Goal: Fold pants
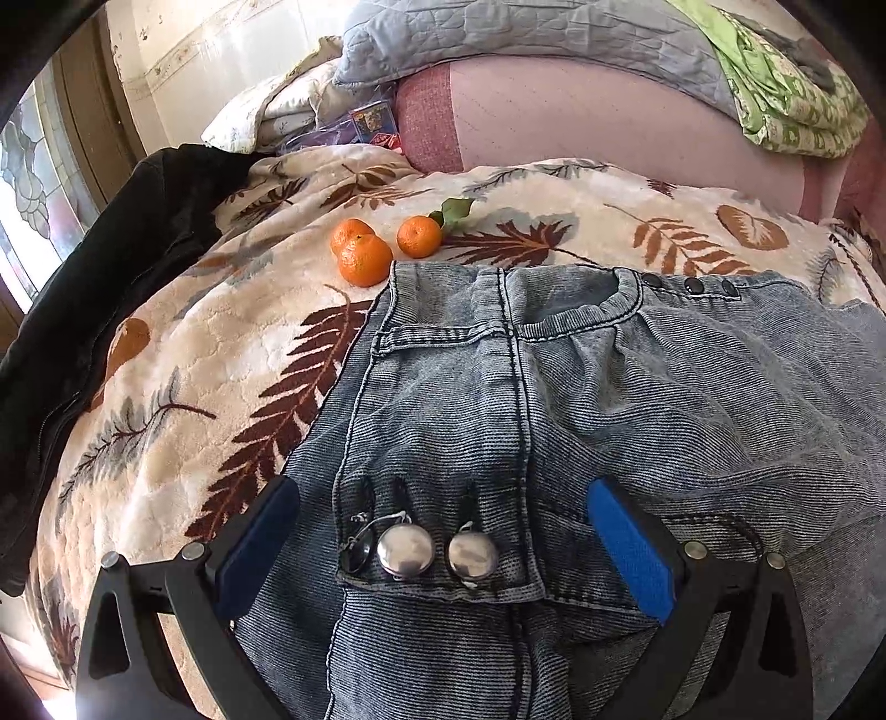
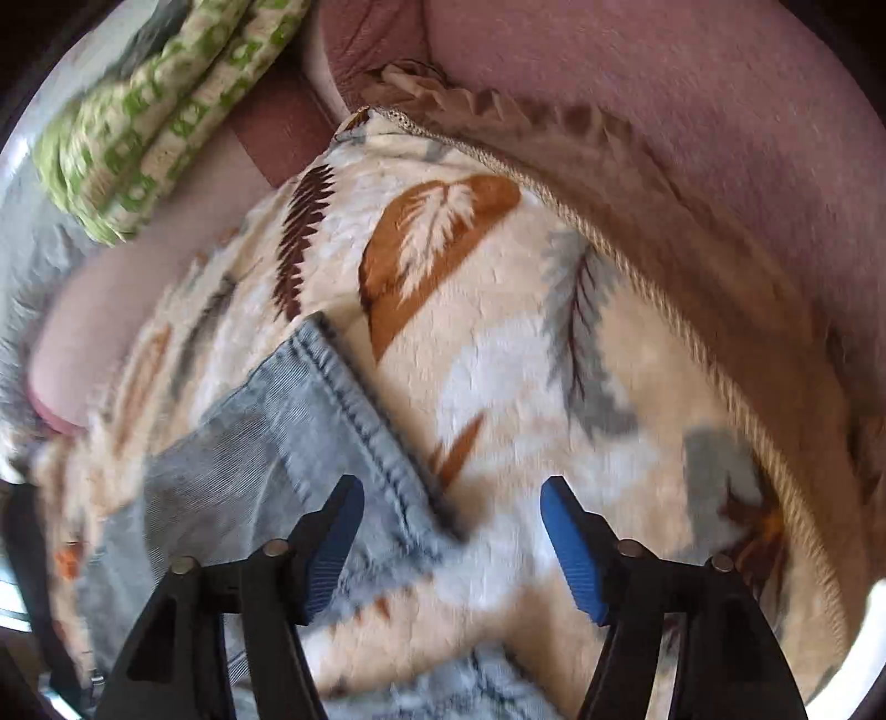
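Light blue denim pants (image 1: 581,399) lie spread on a leaf-patterned blanket (image 1: 210,354), the waistband with dark snaps at the far side and two round metal buttons (image 1: 437,551) close to the camera. My left gripper (image 1: 443,504) is open, its blue-padded fingers (image 1: 631,548) straddling the buttoned flap just above the cloth. In the right wrist view a hemmed edge of the pants (image 2: 310,410) runs over the blanket (image 2: 526,360). My right gripper (image 2: 451,498) is open and empty over that edge; the view is blurred.
Three tangerines (image 1: 382,243) with a leaf sit on the blanket beyond the pants. A black jacket (image 1: 105,299) lies at the left edge. A pink sofa back (image 1: 581,122) carries a grey quilt (image 1: 515,39) and a green patterned cloth (image 2: 155,111).
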Available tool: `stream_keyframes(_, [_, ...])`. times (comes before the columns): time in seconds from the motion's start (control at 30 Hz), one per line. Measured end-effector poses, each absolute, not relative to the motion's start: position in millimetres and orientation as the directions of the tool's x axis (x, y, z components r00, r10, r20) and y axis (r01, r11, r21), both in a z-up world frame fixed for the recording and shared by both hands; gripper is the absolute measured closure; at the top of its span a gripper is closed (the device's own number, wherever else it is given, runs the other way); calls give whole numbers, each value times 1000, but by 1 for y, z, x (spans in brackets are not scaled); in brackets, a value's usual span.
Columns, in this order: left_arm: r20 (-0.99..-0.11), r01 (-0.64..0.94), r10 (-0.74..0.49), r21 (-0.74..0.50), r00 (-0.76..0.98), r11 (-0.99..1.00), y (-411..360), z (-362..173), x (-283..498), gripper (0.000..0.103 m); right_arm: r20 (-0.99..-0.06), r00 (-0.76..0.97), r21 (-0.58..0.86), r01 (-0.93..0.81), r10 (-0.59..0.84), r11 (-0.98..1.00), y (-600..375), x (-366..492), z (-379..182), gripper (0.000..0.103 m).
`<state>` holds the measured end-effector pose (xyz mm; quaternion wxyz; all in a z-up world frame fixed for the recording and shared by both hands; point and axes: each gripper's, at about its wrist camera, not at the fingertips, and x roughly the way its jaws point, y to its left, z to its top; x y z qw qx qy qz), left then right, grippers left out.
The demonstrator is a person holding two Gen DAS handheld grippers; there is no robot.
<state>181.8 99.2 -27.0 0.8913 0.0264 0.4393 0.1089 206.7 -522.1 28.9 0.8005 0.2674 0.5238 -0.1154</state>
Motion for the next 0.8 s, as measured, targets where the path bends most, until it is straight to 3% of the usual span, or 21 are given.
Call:
stream_keyframes(0.13, [-784,-174,214,137,583,975,101,-30,183,0,-923,368,273,417,114,867,-516,221,1,33])
stream_keyframes(0.17, [-788,-175,209,131,579,976,102,-31,183,0,-957,288,144,383,30,913,-507,227,-14,43])
stream_keyframes(0.33, [-753,-200,198,90,628,976,116,-3,170,0,-945,265,-114,288,-193,951,-468,233,11,48])
stream_keyframes(0.4, [-707,-234,186,30,682,972,131,20,164,0,-940,295,-83,288,-171,954,-464,233,27,46])
stream_keyframes(0.47, [-722,-236,132,-45,679,971,149,28,176,0,-917,352,-75,306,-186,949,-461,237,46,32])
stream_keyframes(0.53, [-769,-210,33,-132,639,969,168,26,206,0,-898,422,-7,276,-127,961,-453,252,61,31])
stream_keyframes(0.7, [-817,-198,-61,-211,574,957,180,10,272,1,-896,444,130,225,17,966,-451,311,61,31])
stream_keyframes(0.8, [-826,-199,-120,-270,551,942,180,0,297,11,-901,428,200,246,79,949,-460,337,48,31])
